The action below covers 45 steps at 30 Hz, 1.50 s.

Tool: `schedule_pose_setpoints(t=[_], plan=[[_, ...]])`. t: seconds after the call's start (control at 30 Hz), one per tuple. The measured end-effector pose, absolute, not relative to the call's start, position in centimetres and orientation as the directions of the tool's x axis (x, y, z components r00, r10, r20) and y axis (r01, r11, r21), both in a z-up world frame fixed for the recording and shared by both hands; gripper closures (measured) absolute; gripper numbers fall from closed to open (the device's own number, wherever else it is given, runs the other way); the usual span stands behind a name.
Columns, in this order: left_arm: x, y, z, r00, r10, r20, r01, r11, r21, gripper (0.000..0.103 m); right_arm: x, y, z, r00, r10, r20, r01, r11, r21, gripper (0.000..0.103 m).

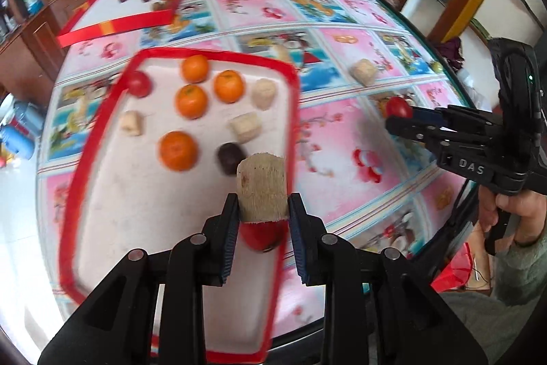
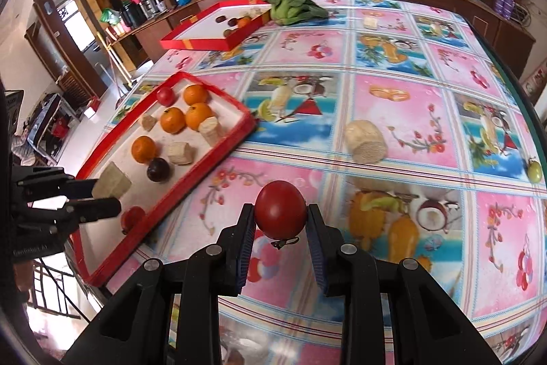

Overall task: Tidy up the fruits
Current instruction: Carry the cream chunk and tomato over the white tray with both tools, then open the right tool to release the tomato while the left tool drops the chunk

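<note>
Left wrist view: the left tool (image 1: 263, 211) pinches a pale, fibrous cylindrical cane piece (image 1: 261, 185) between its blue pads, gripped across the curved sides so the cut face points forward. Directly beneath the tool lies the red-rimmed white tray (image 1: 294, 84), apparently the collection point. Ahead of the tool it holds four orange mandarins (image 1: 178, 150), more pale pieces, a dark plum (image 1: 229, 157) and red tomatoes; another tomato lies under the tool tips. To the right, the right tool (image 1: 400, 118) carries a red tomato (image 1: 398, 106).

Right wrist view: the right tool (image 2: 280, 221) clamps the smooth red tomato (image 2: 280, 214) at its widest part, above the patterned pink counter (image 2: 393, 64). The tray lies to its left; one pale cane piece (image 2: 365, 141) remains ahead on the counter.
</note>
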<state>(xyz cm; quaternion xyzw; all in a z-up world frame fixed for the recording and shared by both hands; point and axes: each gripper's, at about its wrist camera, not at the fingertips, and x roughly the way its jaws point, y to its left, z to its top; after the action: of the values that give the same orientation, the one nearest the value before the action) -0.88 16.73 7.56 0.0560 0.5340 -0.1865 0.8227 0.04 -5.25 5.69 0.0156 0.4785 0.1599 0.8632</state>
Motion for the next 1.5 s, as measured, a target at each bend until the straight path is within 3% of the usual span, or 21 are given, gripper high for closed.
schedule_pose_setpoints(t=[0.4,0.77,1.5], plan=[[0.3,24.2,5.8,0.375,-0.16,-0.913,0.219,0.972,-0.08,0.077,0.9,1.5,6.4,0.426,0.38,-0.821,-0.395,0.895,0.209,0.073],[4.3,26.5,3.4,0.364,-0.096,-0.926,0.158,0.987,-0.04,0.077,1.4,10.4,4.9,0.296,0.462,-0.836,-0.517,0.814,0.266,0.073],[7.3,24.9,1.9,0.378,-0.079,-0.922,0.192,0.981,-0.005,0.077,2.5,14.9,1.3,0.269,0.325,-0.907,-0.542,0.829,0.137,0.073]])
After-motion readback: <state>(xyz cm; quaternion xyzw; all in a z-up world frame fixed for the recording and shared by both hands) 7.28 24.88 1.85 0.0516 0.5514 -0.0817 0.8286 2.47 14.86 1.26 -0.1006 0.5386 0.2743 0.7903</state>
